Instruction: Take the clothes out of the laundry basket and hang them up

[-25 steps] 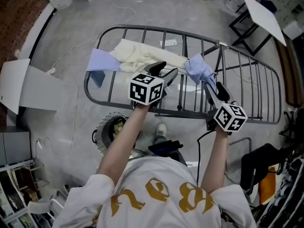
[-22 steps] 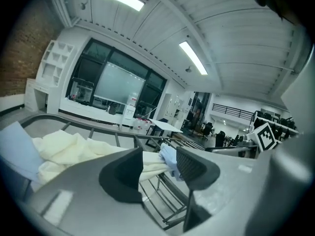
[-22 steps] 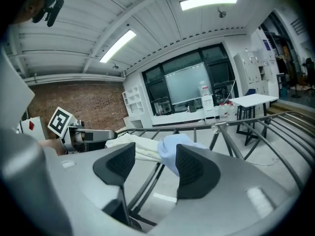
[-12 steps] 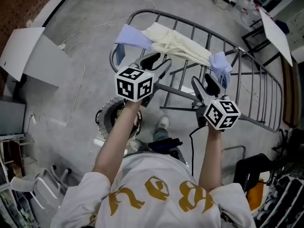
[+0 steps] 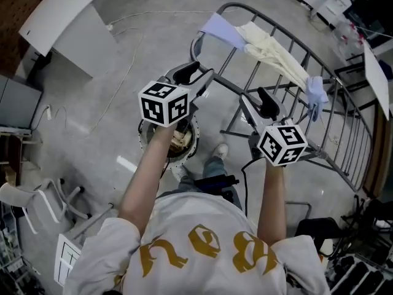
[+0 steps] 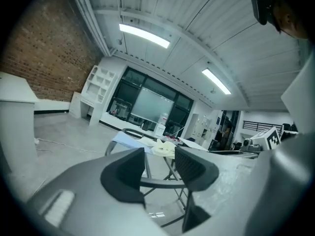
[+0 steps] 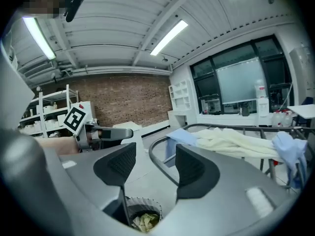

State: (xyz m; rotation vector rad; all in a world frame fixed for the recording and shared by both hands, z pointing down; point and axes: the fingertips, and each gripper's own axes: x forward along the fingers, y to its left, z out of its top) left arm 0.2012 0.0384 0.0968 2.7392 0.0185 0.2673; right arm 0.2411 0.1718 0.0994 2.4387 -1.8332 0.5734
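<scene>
A grey drying rack (image 5: pixel 344 134) stands at the upper right of the head view. Over it hang a lavender cloth (image 5: pixel 222 31), a cream cloth (image 5: pixel 273 51) and a light blue cloth (image 5: pixel 315 94). The round laundry basket (image 5: pixel 184 143) sits on the floor under my left hand, with crumpled cloth inside (image 7: pixel 142 220). My left gripper (image 5: pixel 198 75) hovers open above the basket, holding nothing (image 6: pixel 160 161). My right gripper (image 5: pixel 256 100) is open and empty near the rack's near rail (image 7: pixel 152 166). The rack's cloths also show in the right gripper view: cream cloth (image 7: pixel 231 141), light blue cloth (image 7: pixel 288 149).
A white panel (image 5: pixel 61 29) leans at the upper left, with a cable (image 5: pixel 123 48) trailing across the concrete floor. A white chair (image 5: pixel 37 195) is at the lower left. Dark equipment (image 5: pixel 362 238) crowds the lower right. The person's shoe (image 5: pixel 219 151) is beside the basket.
Both grippers have drawn back from the rack toward the basket. The right gripper, earlier beside the light blue cloth, is now apart from it. The cloths stay on the rack.
</scene>
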